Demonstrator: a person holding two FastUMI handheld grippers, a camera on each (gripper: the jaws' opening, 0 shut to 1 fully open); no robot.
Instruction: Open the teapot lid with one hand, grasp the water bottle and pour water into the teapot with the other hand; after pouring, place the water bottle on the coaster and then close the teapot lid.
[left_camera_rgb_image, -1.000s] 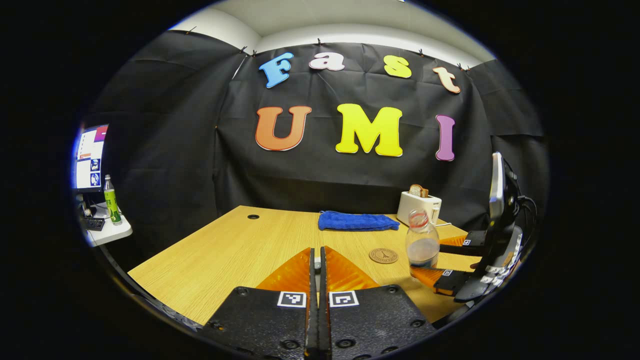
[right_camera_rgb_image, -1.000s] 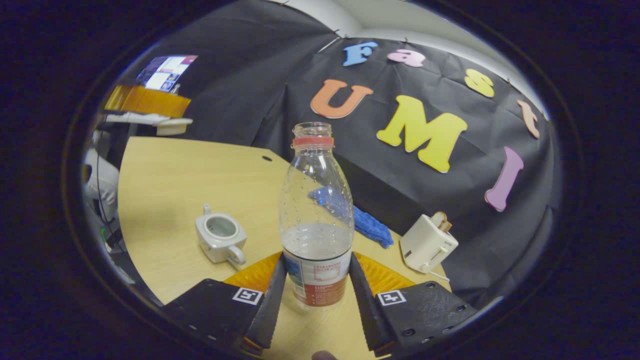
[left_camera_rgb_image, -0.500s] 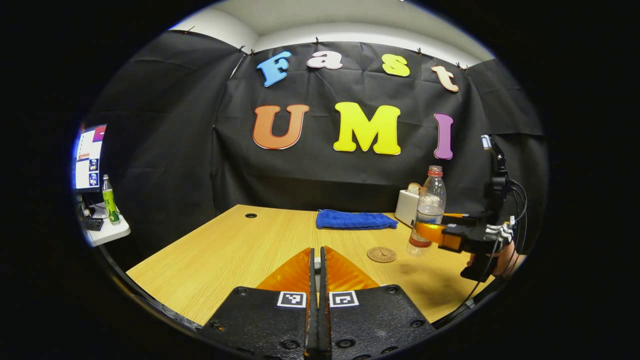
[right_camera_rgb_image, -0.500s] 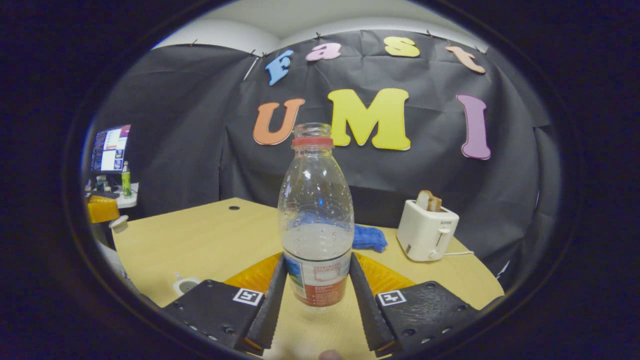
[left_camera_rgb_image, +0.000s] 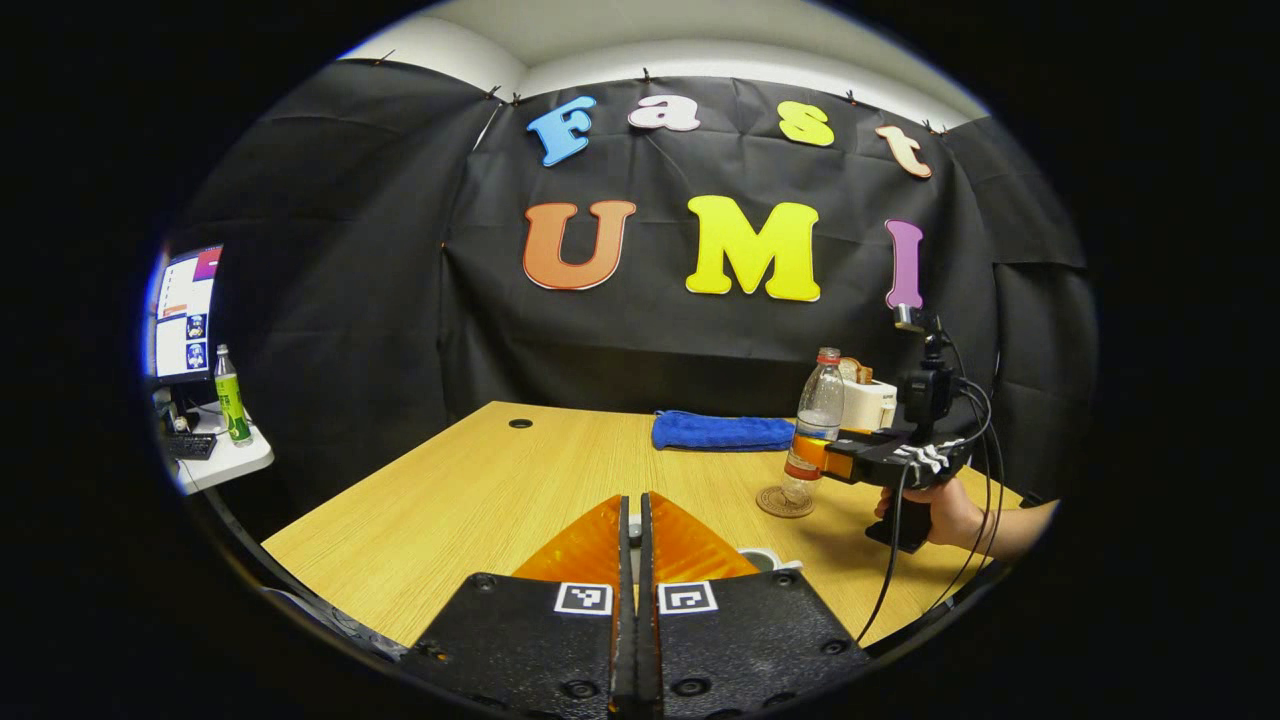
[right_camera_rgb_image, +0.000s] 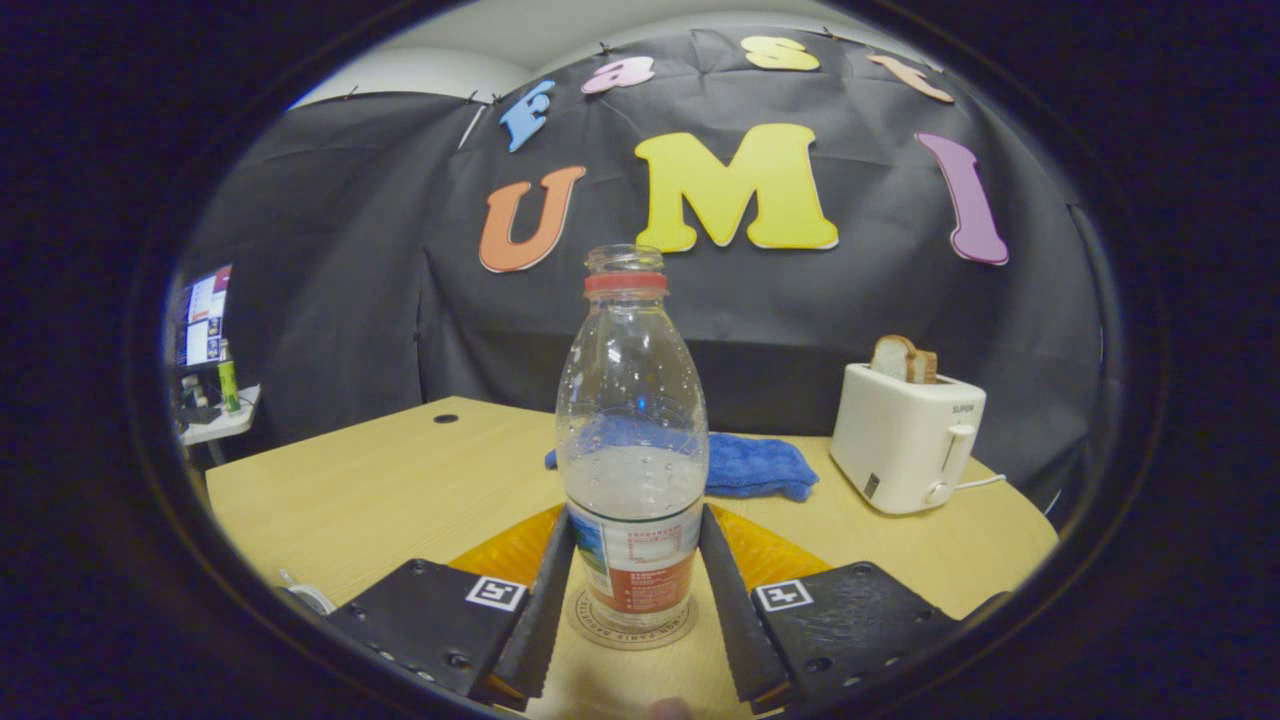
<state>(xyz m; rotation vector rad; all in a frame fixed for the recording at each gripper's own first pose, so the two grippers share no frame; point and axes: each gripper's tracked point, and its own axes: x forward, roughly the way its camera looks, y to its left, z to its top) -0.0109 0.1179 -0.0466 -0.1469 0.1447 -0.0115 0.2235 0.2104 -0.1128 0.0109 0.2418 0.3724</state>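
Note:
A clear water bottle (right_camera_rgb_image: 632, 440), uncapped and part full, stands upright on the round brown coaster (right_camera_rgb_image: 630, 628). My right gripper (right_camera_rgb_image: 635, 520) is shut on its labelled lower part. The left gripper view shows that bottle (left_camera_rgb_image: 818, 415), the coaster (left_camera_rgb_image: 784, 502) and the right gripper (left_camera_rgb_image: 826, 459), held by a hand at the table's right. My left gripper (left_camera_rgb_image: 632, 505) is shut, with a grey sliver of the teapot lid between its tips. The open white teapot (left_camera_rgb_image: 764, 559) peeks out just right of those fingers. Its rim (right_camera_rgb_image: 303, 597) also shows low on the left.
A blue cloth (left_camera_rgb_image: 722, 431) lies at the back of the wooden table (left_camera_rgb_image: 480, 500). A white toaster (right_camera_rgb_image: 905, 435) with bread stands at the back right. A side table with a monitor and a green bottle (left_camera_rgb_image: 231, 395) is off to the left.
The right gripper swung the bottle away from the teapot, levelled it and lowered it onto the coaster. The left gripper stayed shut and shifted slightly, bringing the teapot into its view.

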